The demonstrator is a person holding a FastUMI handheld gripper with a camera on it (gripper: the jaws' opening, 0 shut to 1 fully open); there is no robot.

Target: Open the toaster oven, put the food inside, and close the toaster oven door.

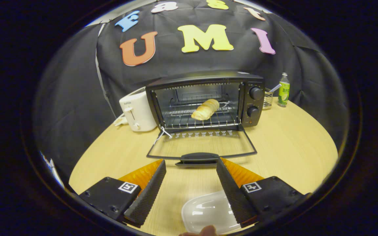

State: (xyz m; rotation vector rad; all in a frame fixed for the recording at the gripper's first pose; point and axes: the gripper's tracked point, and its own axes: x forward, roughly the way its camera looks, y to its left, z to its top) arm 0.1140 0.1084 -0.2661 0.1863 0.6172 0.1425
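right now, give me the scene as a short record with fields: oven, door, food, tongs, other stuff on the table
oven: black toaster oven on the round light wooden table
door: glass door with black handle, folded down flat, open
food: golden bread roll lying on the wire rack inside
tongs: tongs open, holding nothing, fingers apart just short of the door handle
plate: white oval dish between the fingers, near side
left of oven: white pop-up toaster
right of oven: small wire basket, green drink bottle
left to do: close door
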